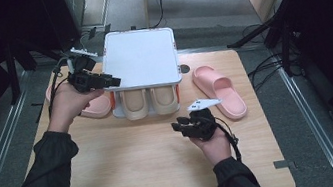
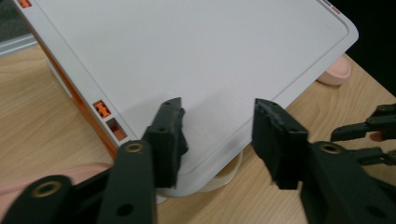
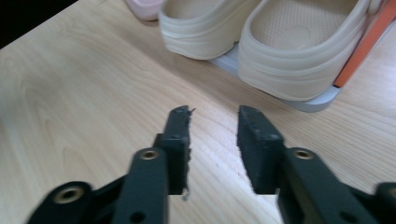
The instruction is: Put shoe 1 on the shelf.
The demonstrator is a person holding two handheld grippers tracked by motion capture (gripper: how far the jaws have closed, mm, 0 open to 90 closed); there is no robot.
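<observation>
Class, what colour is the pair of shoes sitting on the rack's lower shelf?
Beige shoes, clearest in the right gripper view, under the white rack.

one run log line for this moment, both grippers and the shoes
left gripper: open, at white rack top corner | right gripper: open, empty, above table | beige slippers: in rack | pink slipper: on table

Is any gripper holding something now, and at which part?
No. The left gripper stands open over the white rack's top corner; the right gripper is open above the table.
</observation>
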